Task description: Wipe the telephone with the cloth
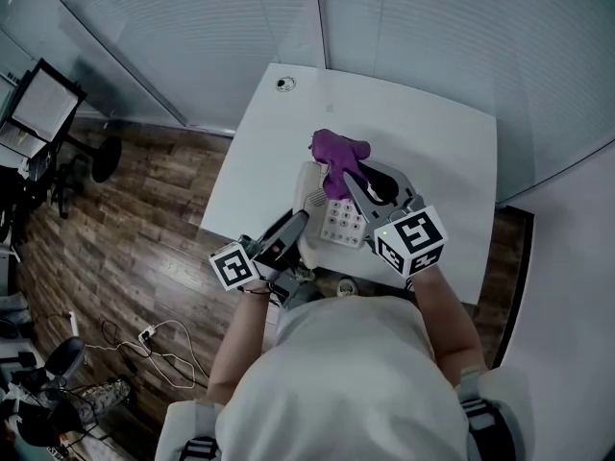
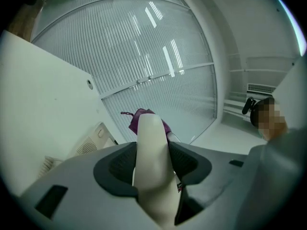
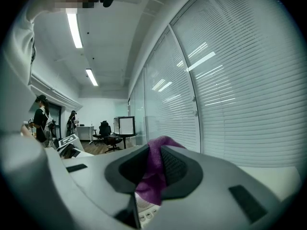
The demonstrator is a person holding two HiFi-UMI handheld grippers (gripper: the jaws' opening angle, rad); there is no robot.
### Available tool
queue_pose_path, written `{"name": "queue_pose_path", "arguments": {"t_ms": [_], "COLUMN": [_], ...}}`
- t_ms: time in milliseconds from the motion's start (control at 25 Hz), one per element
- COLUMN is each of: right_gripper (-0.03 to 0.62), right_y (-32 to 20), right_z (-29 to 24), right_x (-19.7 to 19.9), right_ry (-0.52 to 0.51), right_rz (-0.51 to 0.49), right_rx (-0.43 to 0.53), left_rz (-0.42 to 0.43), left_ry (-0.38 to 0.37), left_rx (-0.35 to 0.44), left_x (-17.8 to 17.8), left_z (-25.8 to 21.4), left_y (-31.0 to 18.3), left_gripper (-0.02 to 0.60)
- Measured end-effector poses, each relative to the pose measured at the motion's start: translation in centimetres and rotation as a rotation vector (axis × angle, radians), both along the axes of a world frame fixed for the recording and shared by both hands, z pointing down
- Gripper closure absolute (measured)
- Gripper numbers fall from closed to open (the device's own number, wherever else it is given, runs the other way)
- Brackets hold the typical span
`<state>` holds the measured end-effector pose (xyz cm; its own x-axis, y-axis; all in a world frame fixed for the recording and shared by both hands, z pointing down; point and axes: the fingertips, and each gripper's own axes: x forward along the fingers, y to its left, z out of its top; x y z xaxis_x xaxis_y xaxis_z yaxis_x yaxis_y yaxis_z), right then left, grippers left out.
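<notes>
We see the left gripper (image 2: pixel 152 150) clamped on the cream handset (image 2: pixel 151 176), which it holds at 9 o'clock of the telephone base (image 1: pixel 342 222) in the head view. The right gripper (image 3: pixel 154 163) pinches the purple cloth (image 1: pixel 338 155), and the cloth bunches over the base's far end, at 12 o'clock of the keys. The base sits on the white table (image 1: pixel 432 142), toward its 6 o'clock edge.

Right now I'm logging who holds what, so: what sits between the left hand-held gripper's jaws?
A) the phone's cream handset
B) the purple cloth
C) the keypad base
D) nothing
A: the left gripper view shows the cream handset clamped in the left hand-held gripper; the purple cloth is in the right hand-held gripper.
</notes>
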<state>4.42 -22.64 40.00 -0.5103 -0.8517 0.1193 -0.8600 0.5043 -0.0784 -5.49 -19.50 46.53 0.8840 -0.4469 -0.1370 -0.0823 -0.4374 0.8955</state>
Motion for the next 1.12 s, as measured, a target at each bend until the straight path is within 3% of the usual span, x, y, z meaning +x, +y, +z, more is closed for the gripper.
{"name": "queue_pose_path", "arguments": {"t_ms": [360, 1120], "right_gripper": [0.513, 0.513], "right_y": [0.7, 2.2], "right_z": [-0.4, 0.2], "right_x": [-3.6, -6.4], "right_ry": [0.065, 0.069], "right_rz": [-0.122, -0.215], "right_rx": [0.041, 0.02], "left_rz": [-0.008, -0.039], "left_ry": [0.04, 0.058], "left_rx": [0.017, 0.006], "left_x": [-0.7, -1.0], "left_z": [-0.8, -1.0], "left_y": [-0.1, -0.5], "left_gripper": [0.357, 0.357]}}
